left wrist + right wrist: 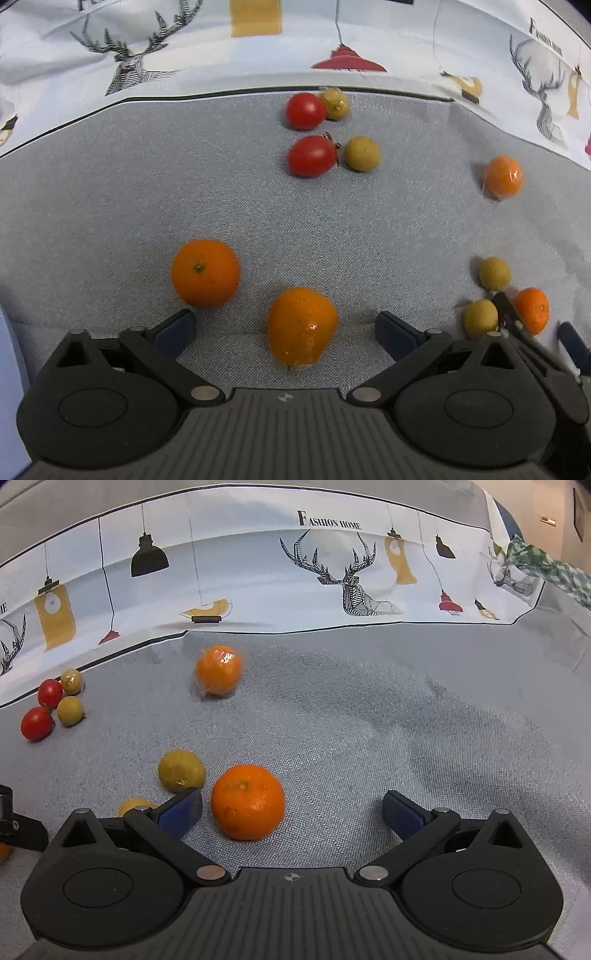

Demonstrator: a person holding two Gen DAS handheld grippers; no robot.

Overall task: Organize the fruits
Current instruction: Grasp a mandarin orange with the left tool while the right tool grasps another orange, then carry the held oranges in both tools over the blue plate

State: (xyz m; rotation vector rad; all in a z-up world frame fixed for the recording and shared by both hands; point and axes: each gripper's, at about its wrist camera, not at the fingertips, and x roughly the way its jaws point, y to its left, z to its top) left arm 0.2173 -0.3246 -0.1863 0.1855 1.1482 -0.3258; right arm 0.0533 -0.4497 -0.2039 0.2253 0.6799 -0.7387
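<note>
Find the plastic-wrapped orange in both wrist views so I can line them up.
Left wrist: wrapped orange at far right, above mid-height.
Right wrist: same orange left of centre, upper half, alone near the printed cloth.
Shared landmark: the two red tomatoes.

Four oranges (205, 272), two tomatoes (306, 110), four longans (362, 153).

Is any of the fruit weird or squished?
One orange far back near the printed cloth looks wrapped in clear film, unlike the bare ones. Nothing looks squished or spilled; the fruit is just scattered.
</note>
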